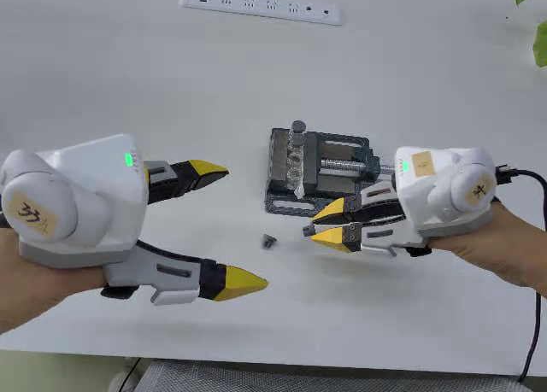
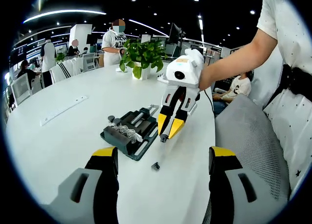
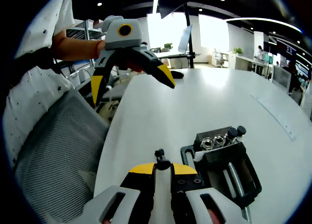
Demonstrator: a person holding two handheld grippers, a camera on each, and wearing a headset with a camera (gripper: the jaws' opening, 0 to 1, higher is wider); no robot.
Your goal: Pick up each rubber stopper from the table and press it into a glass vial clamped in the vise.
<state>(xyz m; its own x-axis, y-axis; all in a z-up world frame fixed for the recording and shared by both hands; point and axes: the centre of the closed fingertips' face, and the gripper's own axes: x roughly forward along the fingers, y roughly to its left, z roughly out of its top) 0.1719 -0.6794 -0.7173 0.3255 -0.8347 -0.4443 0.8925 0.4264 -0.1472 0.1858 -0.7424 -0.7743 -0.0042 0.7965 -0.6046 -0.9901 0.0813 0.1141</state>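
One rubber stopper [image 3: 160, 159] is pinched between the yellow tips of the right tongs [image 1: 312, 224]. They are closed on it, with the dark plug poking out just past the tips. The left tongs [image 1: 246, 225] are spread wide and hold nothing. They hover over the near left of the white worktop [image 1: 128, 67], well apart from the work.

Just beyond the right tongs' tips stands the vise [image 1: 329, 174], with a row of glass vials [image 1: 297, 157] clamped in it. In the right gripper view the two nearer vials show open mouths, and the two farther ones seem already plugged with dark stoppers. A second, loose stopper [image 1: 269, 240] lies on the worktop just near of the vise, to the left of the right tongs' tips.

The step in hand looks like carrying the gripped stopper to an open vial. The next move calls for bringing it over one open mouth, squaring it to the rim and pressing straight down. The vials stand close together, so the tips need to stay clear of the neighbours. After that, the loose stopper is still to be picked up.
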